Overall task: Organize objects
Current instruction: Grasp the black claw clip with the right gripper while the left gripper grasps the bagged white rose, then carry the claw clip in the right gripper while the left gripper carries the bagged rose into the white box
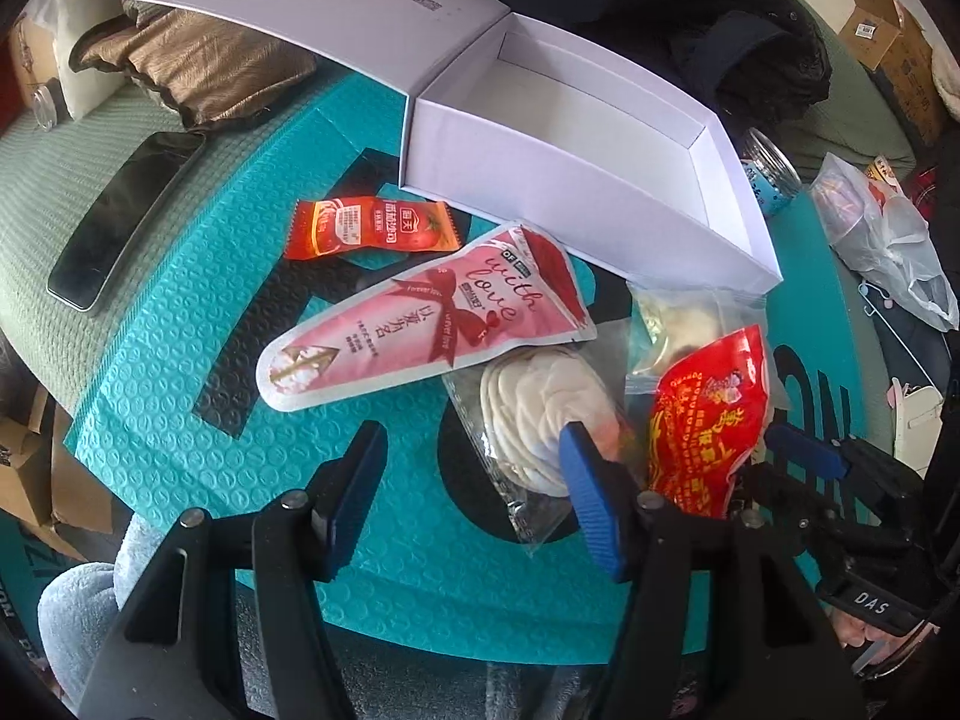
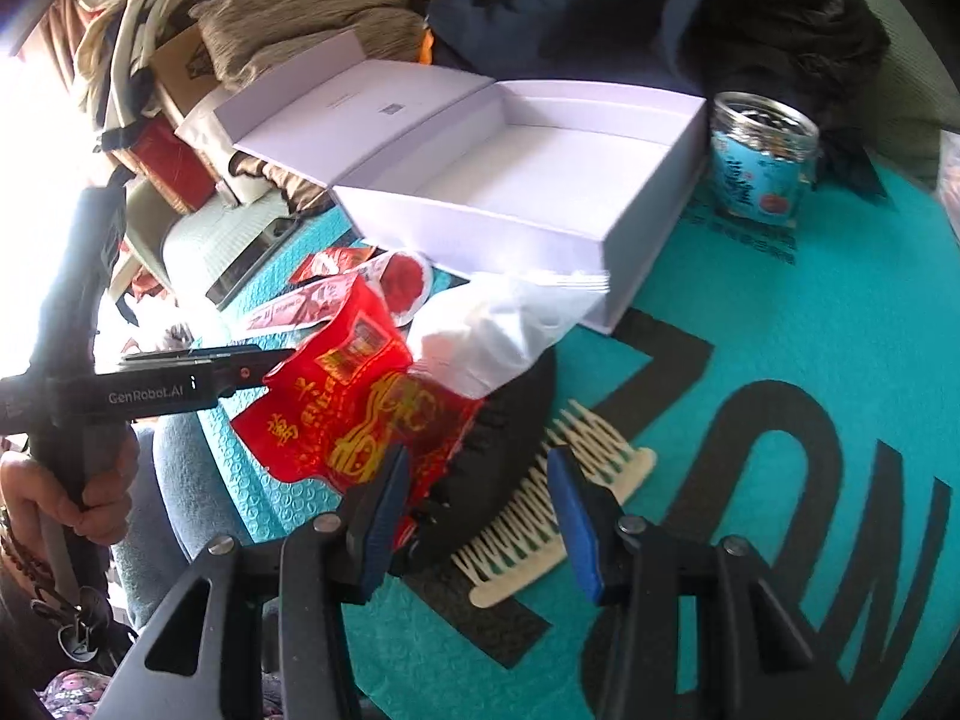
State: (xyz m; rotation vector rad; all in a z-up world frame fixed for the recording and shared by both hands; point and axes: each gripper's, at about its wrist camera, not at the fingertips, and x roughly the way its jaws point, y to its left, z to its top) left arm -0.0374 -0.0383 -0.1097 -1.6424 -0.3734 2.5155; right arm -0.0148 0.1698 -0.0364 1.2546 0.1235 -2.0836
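Observation:
An open white box (image 1: 576, 138) (image 2: 540, 180) stands empty on the teal mat (image 1: 180, 396). In front of it lie a ketchup sachet (image 1: 366, 227), a pink "with love" pouch (image 1: 420, 318), a clear bag of white wafers (image 1: 534, 420), a zip bag (image 1: 678, 324) and a red-and-yellow snack pack (image 1: 708, 420) (image 2: 354, 402). My left gripper (image 1: 468, 498) is open, low over the mat, its right finger over the wafer bag. My right gripper (image 2: 474, 510) is open beside the red pack, above a cream comb (image 2: 540, 516). It shows at the right in the left wrist view (image 1: 804, 456).
A black phone (image 1: 120, 216) lies at the left on a green cover. A jar with a blue label (image 2: 762, 162) stands right of the box. Dark clothing (image 2: 660, 12) and a brown cushion (image 1: 198, 54) lie behind. A plastic bag (image 1: 882, 234) sits far right.

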